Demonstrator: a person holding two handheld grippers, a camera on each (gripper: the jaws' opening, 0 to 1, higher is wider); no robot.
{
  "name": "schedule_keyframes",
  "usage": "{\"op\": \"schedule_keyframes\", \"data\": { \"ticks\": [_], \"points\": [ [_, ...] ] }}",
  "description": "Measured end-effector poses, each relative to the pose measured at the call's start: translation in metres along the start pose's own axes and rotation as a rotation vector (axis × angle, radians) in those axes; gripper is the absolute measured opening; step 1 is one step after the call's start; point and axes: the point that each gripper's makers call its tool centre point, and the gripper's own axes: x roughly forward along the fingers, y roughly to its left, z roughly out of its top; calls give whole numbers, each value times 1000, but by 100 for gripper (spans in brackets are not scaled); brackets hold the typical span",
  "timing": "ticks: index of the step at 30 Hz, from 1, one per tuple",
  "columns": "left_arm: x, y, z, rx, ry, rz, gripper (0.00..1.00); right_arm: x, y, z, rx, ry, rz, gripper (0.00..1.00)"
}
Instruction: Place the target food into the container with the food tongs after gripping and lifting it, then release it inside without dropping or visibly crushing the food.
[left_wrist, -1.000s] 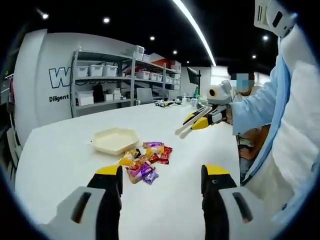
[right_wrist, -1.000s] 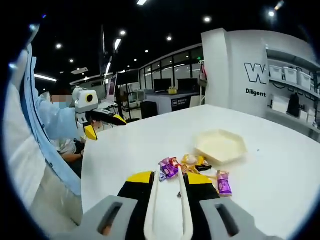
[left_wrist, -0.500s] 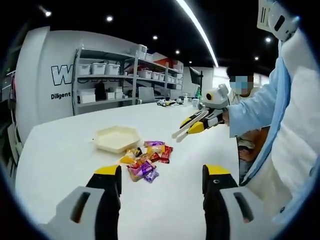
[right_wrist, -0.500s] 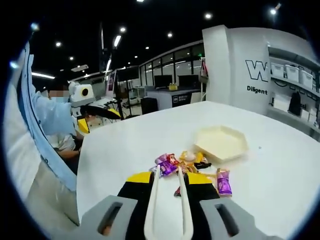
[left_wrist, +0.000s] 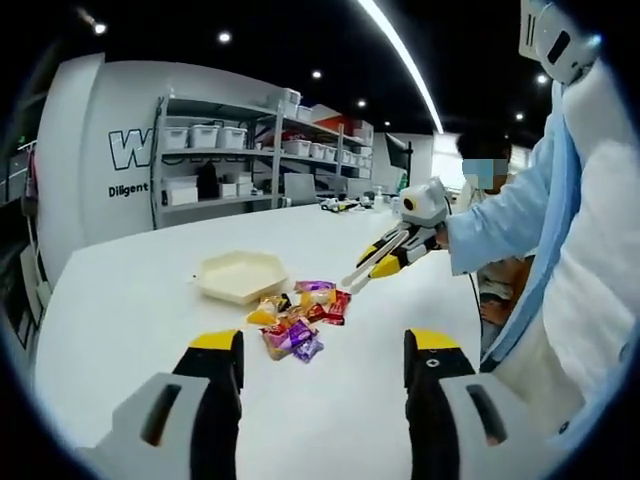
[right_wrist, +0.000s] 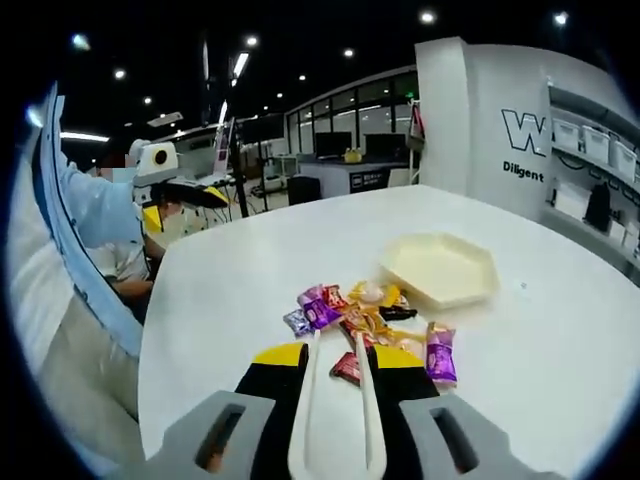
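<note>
Your right tool (right_wrist: 338, 395), clamping the white tongs (right_wrist: 337, 400), has closed in on the candy pile (right_wrist: 365, 315) beside the tray (right_wrist: 440, 270), ready to pick, while your left tool (left_wrist: 322, 375) hangs open, holding nothing.

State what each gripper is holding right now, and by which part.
The right gripper is shut on the food tongs, clamping them at their handle end; the tips point at the wrapped snacks. The left gripper is open and holds nothing.
</note>
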Motion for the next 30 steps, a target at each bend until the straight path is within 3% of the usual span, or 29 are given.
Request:
{"op": "schedule_keyframes", "data": {
  "ticks": [11, 23, 30],
  "points": [
    [2, 1, 4, -2, -8, 8, 62, 16, -6, 1, 0, 2, 8, 17],
    [2, 3, 6, -5, 1, 22, 62, 44, -28, -6, -32, 57, 43, 17],
    [0, 8, 8, -11, 0, 38, 61, 55, -29, -9, -80, 94, 85, 17]
  ]
}}
